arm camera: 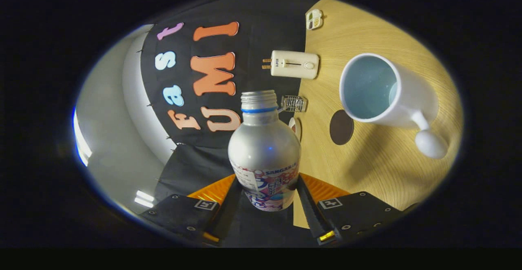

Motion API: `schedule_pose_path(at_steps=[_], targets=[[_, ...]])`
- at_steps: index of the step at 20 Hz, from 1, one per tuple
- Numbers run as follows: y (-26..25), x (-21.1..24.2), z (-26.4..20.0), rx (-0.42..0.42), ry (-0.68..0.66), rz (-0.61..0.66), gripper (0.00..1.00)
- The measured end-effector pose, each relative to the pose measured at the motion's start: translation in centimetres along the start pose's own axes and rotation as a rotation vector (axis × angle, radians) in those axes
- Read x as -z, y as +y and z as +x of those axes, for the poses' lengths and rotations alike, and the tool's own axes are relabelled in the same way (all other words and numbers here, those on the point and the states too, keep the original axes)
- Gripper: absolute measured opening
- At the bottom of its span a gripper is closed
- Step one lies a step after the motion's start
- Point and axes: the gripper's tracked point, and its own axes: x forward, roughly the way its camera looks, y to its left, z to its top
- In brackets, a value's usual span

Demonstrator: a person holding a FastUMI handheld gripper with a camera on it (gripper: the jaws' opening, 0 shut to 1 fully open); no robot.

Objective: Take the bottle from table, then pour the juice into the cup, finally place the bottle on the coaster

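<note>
Gripper [267, 198] fingers squeeze the bottle [264, 151] from both sides, holding it up off the worktop [367, 168]. Its open top points far ahead. The cup [381, 90] waits to its right.

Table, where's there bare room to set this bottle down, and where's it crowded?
The tool is shut on the bottle. Bare table lies between the dark round coaster and the tool, beside the white cup. It is crowded along the wall edge, with the white plug-in device, a small clear object and a small tray.
</note>
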Motion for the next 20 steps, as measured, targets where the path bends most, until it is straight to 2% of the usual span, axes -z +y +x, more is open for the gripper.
schedule_pose_path(at_steps=[14, 20], targets=[[0.6, -1.1, -0.3, -0.064, 0.016, 0.208, 0.75], [1.0, -2.0, -0.1, -0.087, -0.017, 0.249, 0.75]])
